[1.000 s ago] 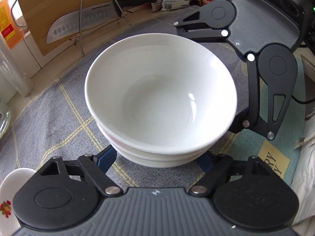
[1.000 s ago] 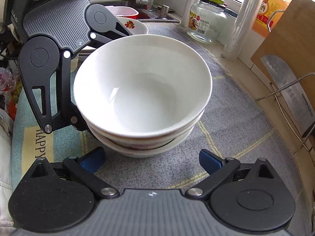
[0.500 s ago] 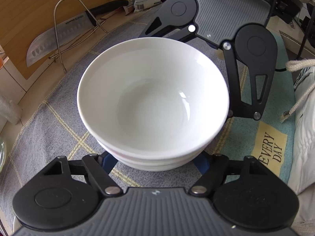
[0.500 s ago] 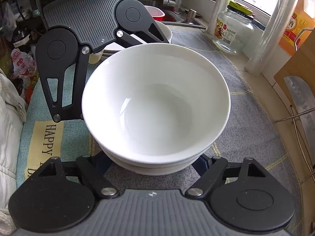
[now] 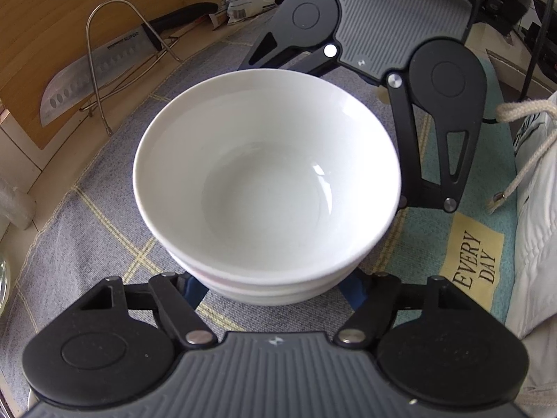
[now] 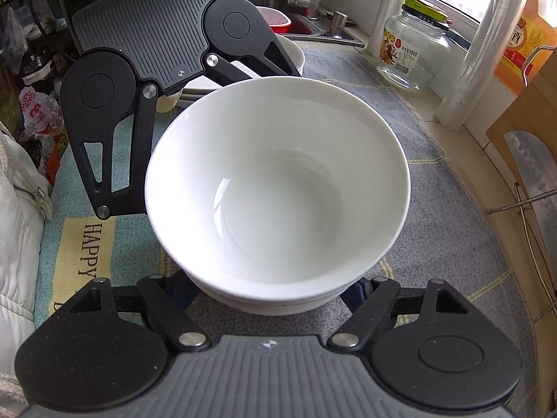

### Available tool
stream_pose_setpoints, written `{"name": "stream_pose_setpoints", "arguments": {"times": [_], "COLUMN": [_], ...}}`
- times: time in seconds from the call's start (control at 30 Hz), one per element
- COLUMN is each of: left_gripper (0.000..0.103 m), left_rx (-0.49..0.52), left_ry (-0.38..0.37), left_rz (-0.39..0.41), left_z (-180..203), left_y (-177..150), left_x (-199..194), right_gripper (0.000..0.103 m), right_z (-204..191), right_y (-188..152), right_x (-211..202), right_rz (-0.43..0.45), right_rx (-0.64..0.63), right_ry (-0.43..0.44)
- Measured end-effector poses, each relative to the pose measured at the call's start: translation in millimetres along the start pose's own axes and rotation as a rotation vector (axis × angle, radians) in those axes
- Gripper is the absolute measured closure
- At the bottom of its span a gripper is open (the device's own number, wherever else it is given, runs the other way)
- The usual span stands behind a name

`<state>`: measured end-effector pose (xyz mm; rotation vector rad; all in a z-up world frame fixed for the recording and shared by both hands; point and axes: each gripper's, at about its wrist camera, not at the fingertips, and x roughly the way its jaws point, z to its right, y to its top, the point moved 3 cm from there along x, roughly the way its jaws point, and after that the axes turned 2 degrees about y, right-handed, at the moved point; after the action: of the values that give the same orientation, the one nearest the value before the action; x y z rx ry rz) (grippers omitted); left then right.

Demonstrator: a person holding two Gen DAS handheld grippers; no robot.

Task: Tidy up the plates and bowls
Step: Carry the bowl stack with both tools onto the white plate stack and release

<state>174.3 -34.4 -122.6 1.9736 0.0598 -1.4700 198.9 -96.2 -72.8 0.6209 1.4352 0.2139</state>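
A stack of white bowls (image 5: 264,191) (image 6: 278,188) stands on the grey checked cloth (image 5: 87,226), and both grippers take it from opposite sides. My left gripper (image 5: 273,296) has its blue fingers (image 5: 195,292) tucked under the rims against the lowest bowl, the jaws still closing. My right gripper (image 6: 271,294) is shut on the stack's base from the other side, its blue fingers (image 6: 358,291) mostly hidden beneath the bowls. Each gripper's grey body shows beyond the stack in the other's view: the right one (image 5: 393,17), the left one (image 6: 149,24).
A knife (image 5: 104,66) leans on a wire rack against a wooden board. Behind the stack are more white dishes (image 6: 294,55), a glass jar (image 6: 414,52) and a roll of film (image 6: 487,52). A white garment with a drawstring (image 5: 532,209) lies along the cloth's edge.
The right gripper's blue fingers, wide apart a second ago, have closed onto the stack's base. The left fingers have drawn in too. Both views have rolled slightly; the bowls stay put.
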Motion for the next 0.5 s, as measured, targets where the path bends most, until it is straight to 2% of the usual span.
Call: {"name": "stream_pose_setpoints", "arguments": {"times": [0.5], "left_gripper": [0.028], "left_rx": [-0.004], "left_ry": [0.007], "left_rz": [0.011], "left_z": [8.4], "left_y": [4.6], "left_x": [-13.1], "right_gripper": [0.019], "right_z": [-9.1], "right_y": [4.5], "right_x": [-11.5], "right_rz": [-0.006], "right_rx": [-0.004], "right_ry": [-0.009]}}
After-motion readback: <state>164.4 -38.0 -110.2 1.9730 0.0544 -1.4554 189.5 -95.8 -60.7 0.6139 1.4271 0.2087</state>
